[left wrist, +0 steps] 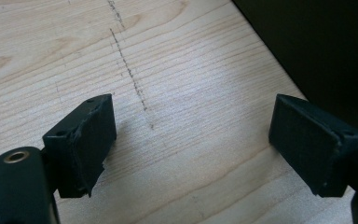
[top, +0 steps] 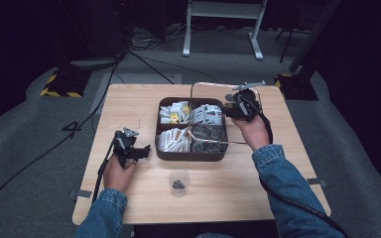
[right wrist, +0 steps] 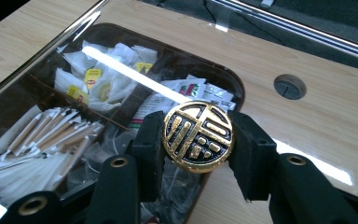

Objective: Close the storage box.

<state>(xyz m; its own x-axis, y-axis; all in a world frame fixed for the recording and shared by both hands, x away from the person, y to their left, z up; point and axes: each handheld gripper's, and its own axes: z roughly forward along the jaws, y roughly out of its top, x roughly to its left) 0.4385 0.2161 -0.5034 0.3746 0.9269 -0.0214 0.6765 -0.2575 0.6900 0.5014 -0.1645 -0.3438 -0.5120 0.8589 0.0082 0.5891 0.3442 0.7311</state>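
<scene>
We hold the right gripper closed on the round gold-and-black knob of a transparent lid; its fingers press on the knob from both sides. In the high view the lid hangs above the right half of the dark compartment box, tilted, with its far edge raised and its near edge low over the box. We cannot tell if this near edge touches the box wall or is just above it.

The box stands in the middle of the worktop. Its four compartments contain white sachets, paper-wrapped sticks and dark packets. Near the front edge of the worktop stands a small clear cup with something dark at the bottom.

Our left gripper rests on the worktop at the left of the box, and its fingers are wide open with nothing between them.

We judge that the lid step is in the middle: the knob is well gripped and the lid is off its seat, but it is not yet put down beside the box or seated flat on it. From one moment we cannot say which direction the lid goes. Either way, placing it remains, and the left gripper has no job yet.
</scene>
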